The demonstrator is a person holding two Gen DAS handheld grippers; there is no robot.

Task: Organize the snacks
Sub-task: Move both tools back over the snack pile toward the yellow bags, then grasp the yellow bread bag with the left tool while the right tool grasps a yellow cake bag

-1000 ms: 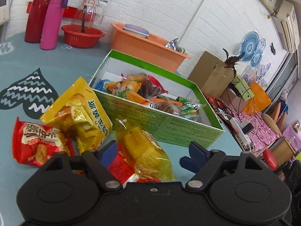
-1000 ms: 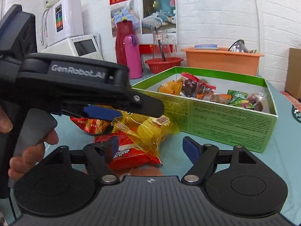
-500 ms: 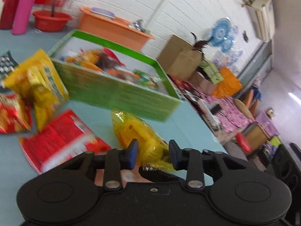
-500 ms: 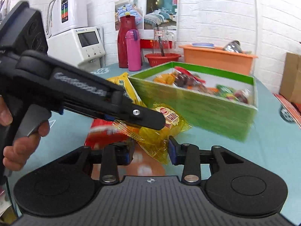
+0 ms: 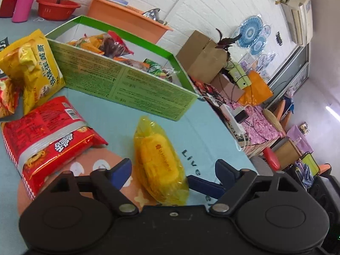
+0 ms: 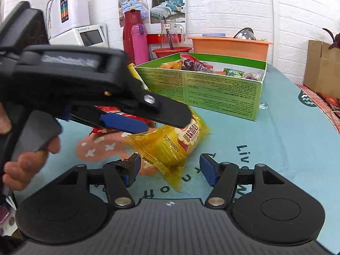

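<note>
A yellow wrapped cake pack (image 5: 160,161) lies on the teal tablecloth, also in the right wrist view (image 6: 170,143). My left gripper (image 5: 173,172) is open, its fingers on either side of the pack's near end; it also shows in the right wrist view (image 6: 136,119). My right gripper (image 6: 170,169) is open just in front of the pack. The green snack box (image 5: 131,85) holds several snacks and stands beyond the pack; it also shows in the right wrist view (image 6: 212,91). A red noodle pack (image 5: 46,136) and a yellow snack bag (image 5: 34,68) lie to the left.
An orange basin (image 5: 125,20), a red bowl (image 5: 57,8) and pink and red flasks (image 6: 139,42) stand at the back of the table. The table's right edge (image 5: 229,131) drops off to a cluttered floor with cardboard boxes (image 5: 201,57).
Half a second ago both grippers were shut on the yellow pack and it was lifted. Now both have opened and the pack lies on the cloth, in front of the box.
</note>
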